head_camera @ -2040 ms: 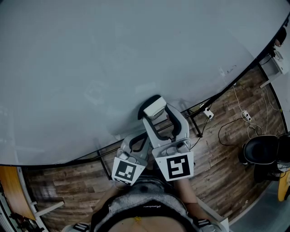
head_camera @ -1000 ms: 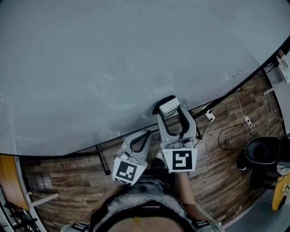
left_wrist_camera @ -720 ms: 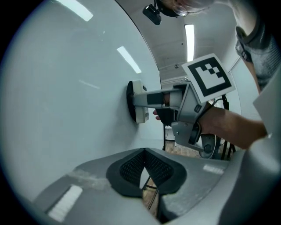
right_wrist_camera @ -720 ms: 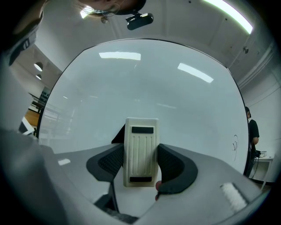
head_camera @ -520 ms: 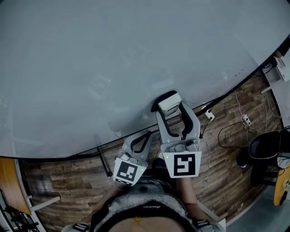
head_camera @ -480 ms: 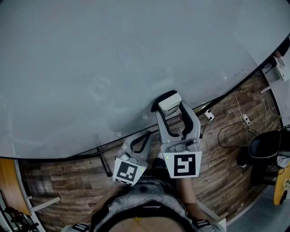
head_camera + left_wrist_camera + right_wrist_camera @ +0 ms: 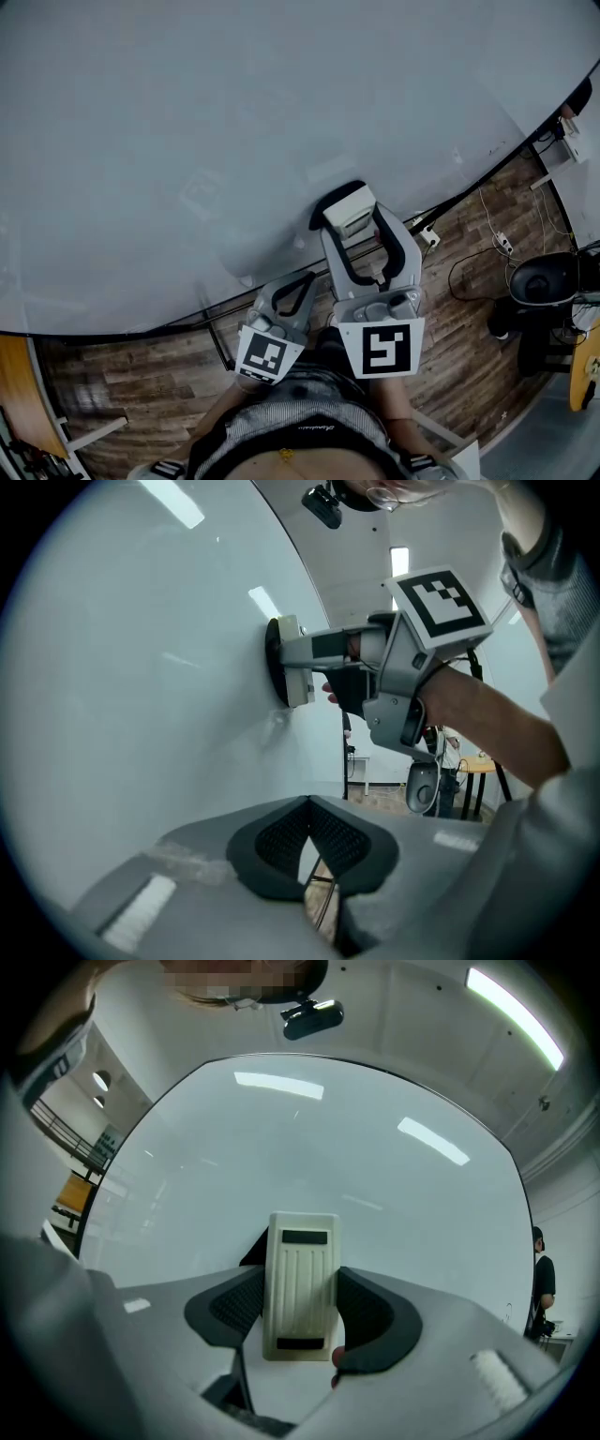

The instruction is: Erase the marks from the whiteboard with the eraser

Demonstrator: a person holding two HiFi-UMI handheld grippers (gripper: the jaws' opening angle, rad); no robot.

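Right gripper view: ribbed cream eraser (image 7: 300, 1283) on glossy whiteboard (image 7: 328, 1138)

Left tongs (image 7: 298, 289) and right tongs (image 7: 349, 214): same build, light grey moulded plastic shells with looped arms. Black mesh-textured pads (image 7: 281, 841) line the tips. Each carries a white marker cube (image 7: 381, 348) at the rear with a black square code; the patterns differ. Person wears a grey fine-striped knit top (image 7: 300, 412) with a ribbed grey sleeve (image 7: 562, 592). Small pale lettering lower down, unreadable.
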